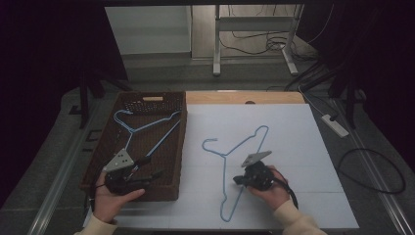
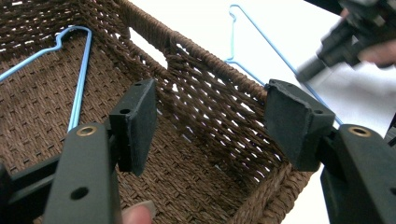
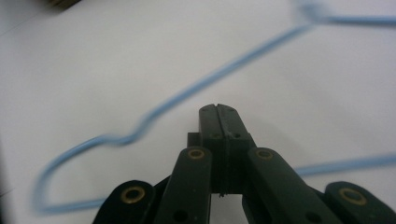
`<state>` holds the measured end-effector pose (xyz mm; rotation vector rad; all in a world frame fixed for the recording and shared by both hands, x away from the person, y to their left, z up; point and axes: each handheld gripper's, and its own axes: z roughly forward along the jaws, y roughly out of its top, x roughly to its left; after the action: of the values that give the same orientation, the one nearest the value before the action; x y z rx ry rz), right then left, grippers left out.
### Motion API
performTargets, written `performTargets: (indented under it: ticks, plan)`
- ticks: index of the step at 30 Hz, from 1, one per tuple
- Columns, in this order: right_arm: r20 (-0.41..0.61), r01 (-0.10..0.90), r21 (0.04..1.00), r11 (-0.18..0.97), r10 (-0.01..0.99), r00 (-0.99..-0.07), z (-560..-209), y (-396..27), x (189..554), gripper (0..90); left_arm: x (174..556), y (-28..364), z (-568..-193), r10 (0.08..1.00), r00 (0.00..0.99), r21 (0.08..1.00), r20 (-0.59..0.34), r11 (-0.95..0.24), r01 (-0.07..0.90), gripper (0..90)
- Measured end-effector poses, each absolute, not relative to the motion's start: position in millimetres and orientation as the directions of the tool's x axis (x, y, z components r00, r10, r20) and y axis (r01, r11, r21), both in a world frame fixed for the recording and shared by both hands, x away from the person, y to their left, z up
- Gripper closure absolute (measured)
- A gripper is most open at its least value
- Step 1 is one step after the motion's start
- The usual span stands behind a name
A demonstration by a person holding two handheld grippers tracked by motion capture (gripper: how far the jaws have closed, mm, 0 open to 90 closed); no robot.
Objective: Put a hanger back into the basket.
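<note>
Blue hanger [image 1: 235, 161] on the tabletop [image 1: 303, 147] awaits pickup; right claw [image 3: 218, 108] hovers clenched and empty. It must open first; left claw [image 2: 210, 116] is released over the basket [image 2: 210, 93].

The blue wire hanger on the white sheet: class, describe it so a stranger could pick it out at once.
Start at the white sheet covering the table, right of the brown woven basket. The blue wire hanger lies flat on it, beside the right tool. Its twin lies inside the basket; this one lies outside.
</note>
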<state>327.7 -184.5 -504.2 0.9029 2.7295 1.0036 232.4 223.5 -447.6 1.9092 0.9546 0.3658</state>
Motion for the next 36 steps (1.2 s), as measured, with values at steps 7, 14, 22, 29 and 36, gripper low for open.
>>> performTargets:
  ticks: [7,14,22,29,36]
  plan:
    - [0.076,0.536,0.602,0.592,0.625,-0.777,-506,-190,366,90.0,232,222,-448,0.746,0.653,0.846,-0.129,-0.261,0.465,36.6]
    - [0.051,0.568,0.581,0.583,0.671,-0.740,-513,-197,377,90.0,232,222,-447,0.743,0.657,0.848,-0.126,-0.263,0.460,37.0]
    - [0.046,0.586,0.569,0.577,0.689,-0.723,-510,-211,367,90.0,232,221,-447,0.742,0.659,0.848,-0.125,-0.265,0.458,37.0]
    - [0.066,0.613,0.548,0.569,0.701,-0.710,-506,-230,339,90.0,231,220,-446,0.740,0.661,0.850,-0.123,-0.265,0.456,36.9]
    - [0.065,0.594,0.579,0.558,0.695,-0.716,-505,-247,321,90.0,233,219,-447,0.739,0.663,0.846,-0.122,-0.271,0.458,36.9]
